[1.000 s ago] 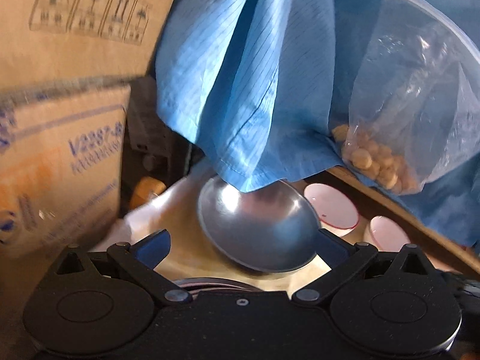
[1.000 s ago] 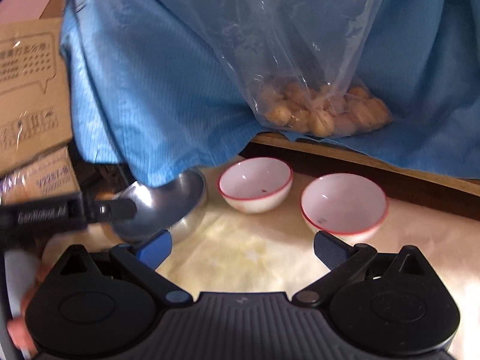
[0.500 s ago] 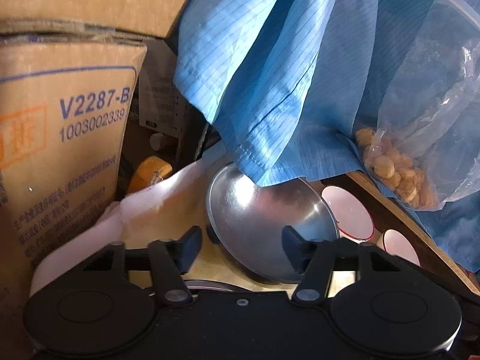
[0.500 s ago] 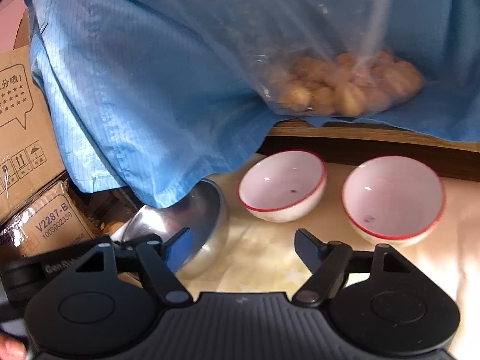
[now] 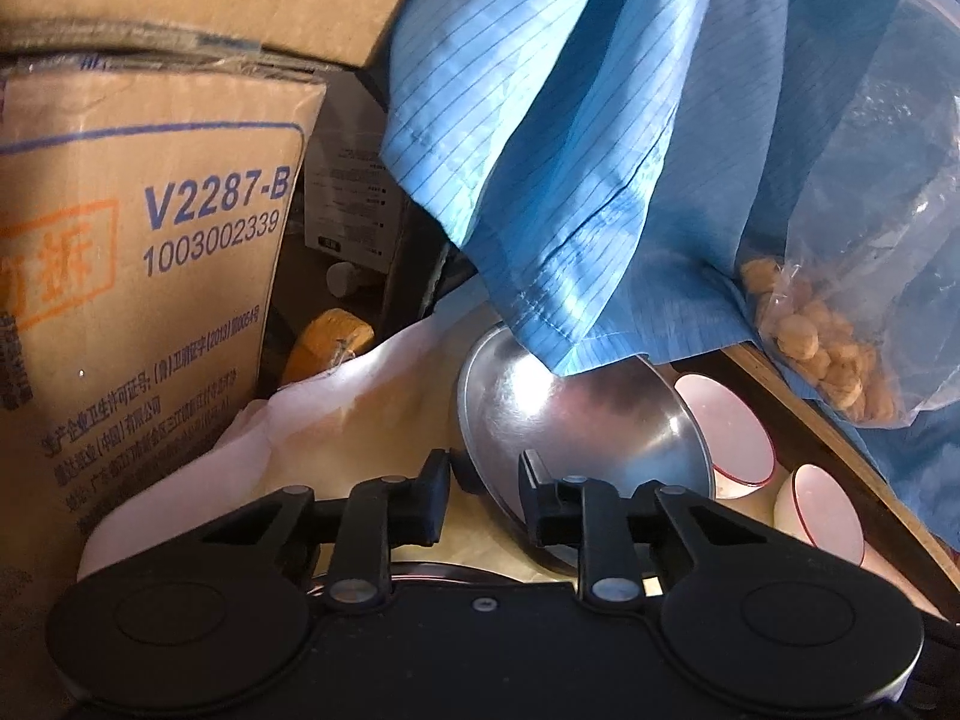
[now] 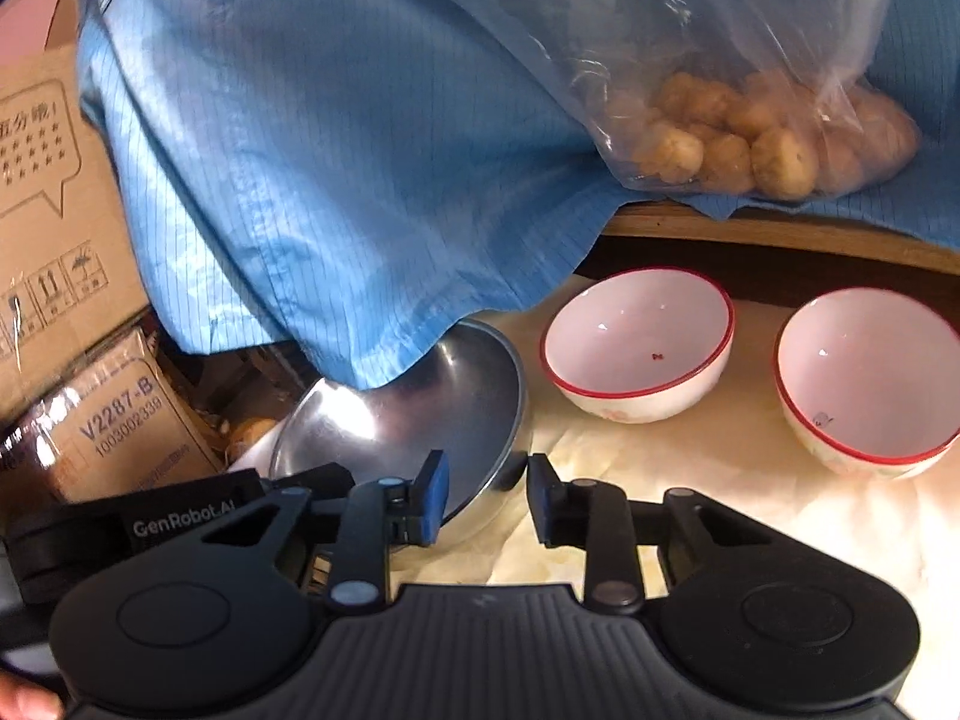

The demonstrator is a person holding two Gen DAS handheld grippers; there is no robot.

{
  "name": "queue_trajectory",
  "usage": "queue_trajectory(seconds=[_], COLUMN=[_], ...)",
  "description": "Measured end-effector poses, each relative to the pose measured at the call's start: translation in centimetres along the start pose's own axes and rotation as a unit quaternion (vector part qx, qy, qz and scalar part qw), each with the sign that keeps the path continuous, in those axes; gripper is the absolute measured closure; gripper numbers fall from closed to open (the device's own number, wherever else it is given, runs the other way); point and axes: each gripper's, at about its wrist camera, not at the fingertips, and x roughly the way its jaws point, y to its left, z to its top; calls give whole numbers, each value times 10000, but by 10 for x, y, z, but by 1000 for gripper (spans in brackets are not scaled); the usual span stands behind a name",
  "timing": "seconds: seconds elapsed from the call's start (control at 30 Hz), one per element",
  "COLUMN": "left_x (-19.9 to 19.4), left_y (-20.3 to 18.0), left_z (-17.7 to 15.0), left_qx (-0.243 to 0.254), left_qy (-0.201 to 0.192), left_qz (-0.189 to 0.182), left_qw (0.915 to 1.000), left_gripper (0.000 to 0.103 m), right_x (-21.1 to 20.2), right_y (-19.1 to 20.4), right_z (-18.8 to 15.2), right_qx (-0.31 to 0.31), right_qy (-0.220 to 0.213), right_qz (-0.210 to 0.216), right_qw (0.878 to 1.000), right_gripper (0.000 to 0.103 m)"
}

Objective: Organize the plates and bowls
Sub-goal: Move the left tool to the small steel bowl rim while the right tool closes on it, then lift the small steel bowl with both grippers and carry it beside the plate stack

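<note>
Now both grippers are closing on the steel bowl (image 5: 576,426): left gripper (image 5: 483,489) and right gripper (image 6: 487,495) each straddle its rim, near two white bowls (image 6: 639,345).

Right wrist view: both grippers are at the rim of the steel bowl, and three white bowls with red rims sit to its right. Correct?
Not quite. The right wrist view shows two white red-rimmed bowls, not three, right of the steel bowl. The left gripper and right gripper are indeed closing on its rim.

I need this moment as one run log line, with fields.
phase: grasping | left gripper: closing on steel bowl rim | right gripper: closing on same rim | white bowls: untouched
</note>
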Motion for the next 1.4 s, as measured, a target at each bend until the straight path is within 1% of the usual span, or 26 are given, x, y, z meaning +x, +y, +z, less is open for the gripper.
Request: queue_trajectory(seconds=[0.23, 0.4, 0.6, 0.73, 0.87, 1.0, 1.17, 1.4], left_x=[-13, -25, -43, -56, -69, -79, -86, -85], left_y=[-13, -29, -51, -64, -78, -84, -83, -81], left_z=[-1, -11, -33, -51, -68, -84, -101, -108], left_qx=[172, 321, 537, 711, 962, 1069, 1140, 1150], left_qy=[-68, -50, -4, 100, 167, 308, 574, 793], left_qz=[-150, -336, -510, -649, -715, -756, -825, -812], left_qw=[9997, 9989, 9973, 9953, 9927, 9909, 9884, 9869], left_gripper=[77, 77, 77, 76, 76, 76, 75, 74], right_x=[-29, -57, -93, -118, -142, -158, -175, -173], right_y=[4, -5, -23, -31, -32, -31, -31, -34], right_z=[2, 4, -1, -10, -20, -30, -44, -52], right_qx=[-126, -36, 123, 111, 36, -2, 15, 77], right_qy=[-182, -249, -306, -276, -315, -230, -70, 129], right_qz=[-137, -262, -323, -414, -579, -650, -652, -695], right_qw=[9997, 9993, 9989, 9987, 9978, 9976, 9978, 9975], right_gripper=[71, 70, 69, 62, 62, 62, 61, 62])
